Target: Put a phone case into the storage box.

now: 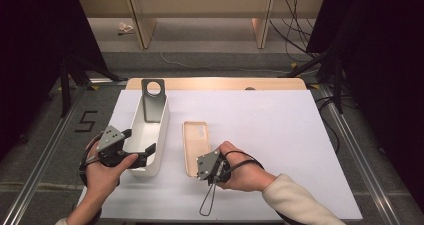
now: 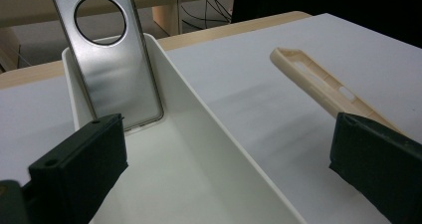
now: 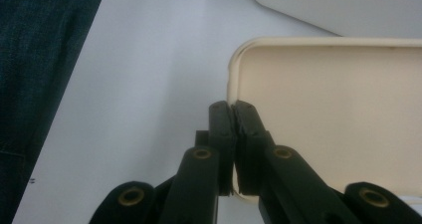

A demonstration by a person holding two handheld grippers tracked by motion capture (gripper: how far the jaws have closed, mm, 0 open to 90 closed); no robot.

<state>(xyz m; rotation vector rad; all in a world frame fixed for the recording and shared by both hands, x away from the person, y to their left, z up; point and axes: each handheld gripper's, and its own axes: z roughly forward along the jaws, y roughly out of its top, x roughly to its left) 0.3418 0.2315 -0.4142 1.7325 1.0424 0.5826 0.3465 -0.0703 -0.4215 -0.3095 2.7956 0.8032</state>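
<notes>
A beige phone case (image 1: 193, 137) lies open side up on the white sheet, right of a long white bin (image 1: 163, 127). My right gripper (image 1: 199, 166) is shut on the rim at the case's near corner, seen close in the right gripper view, gripper (image 3: 232, 107) and case (image 3: 338, 109). A grey phone case (image 1: 152, 102) with a round camera hole leans upright against the bin's far end. My left gripper (image 1: 138, 142) stands open astride the bin's near right wall, one jaw inside and one outside. The left gripper view shows that gripper (image 2: 226, 134), the bin (image 2: 209, 114), the grey case (image 2: 107, 64) and the beige case (image 2: 318, 82).
A white sheet (image 1: 270, 135) covers most of the wooden table (image 1: 215, 83). Black stand legs (image 1: 67, 80) and cables stand on the floor beyond both far corners. A person's sleeve (image 1: 295, 200) comes in at the bottom right.
</notes>
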